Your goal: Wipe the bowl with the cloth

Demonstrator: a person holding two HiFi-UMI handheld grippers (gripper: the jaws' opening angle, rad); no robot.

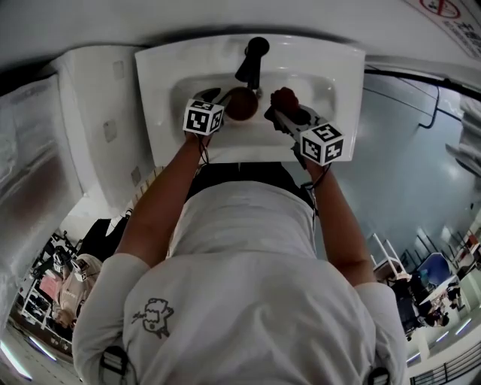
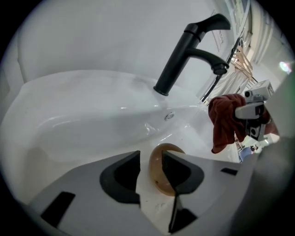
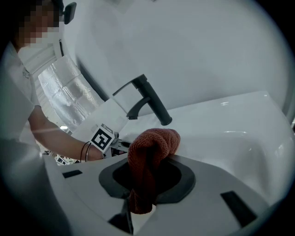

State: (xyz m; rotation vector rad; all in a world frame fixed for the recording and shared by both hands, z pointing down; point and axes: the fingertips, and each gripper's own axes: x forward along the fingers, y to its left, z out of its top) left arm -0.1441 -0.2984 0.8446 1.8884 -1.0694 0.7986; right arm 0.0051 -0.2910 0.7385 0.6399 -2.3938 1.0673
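Left claw (image 2: 150, 162): we see its jaws standing wide apart, gripping nothing. The bowl shows in the gap between them, and we cannot tell whether the right jaw's edge touches it.
Right claw (image 3: 145, 182): its jaws are closed on the cloth (image 3: 150, 152), which bunches up above them and hangs below.
Bowl (image 2: 162, 168): brown. It lies in the sink, just in front of the tap's foot.
Cloth, from the left claw's side: a dark red wad hanging over the sink's right half, apart from the bowl.
Sink (image 1: 165, 83): white, wall-hung, with a wet, glossy basin. Both claws reach into it side by side.
Tap (image 2: 184, 55): black with a single lever. It stands at the back rim between the two claws, its spout over the basin.
In the way: from the head view, the left cube (image 1: 203, 118) and right cube (image 1: 322, 144) cover much of each claw. The tap hides part of the back rim.
Around: a silvery wrap (image 3: 60, 92) sits left of the sink, and a dark pipe (image 1: 421, 98) runs along the wall at the right.
Writing: the cubes carry black-and-white square markers. A sign (image 1: 443, 9) with a red ring is at the top right, its print too small for us to read. The shirt (image 1: 248, 301) bears a small drawn figure.
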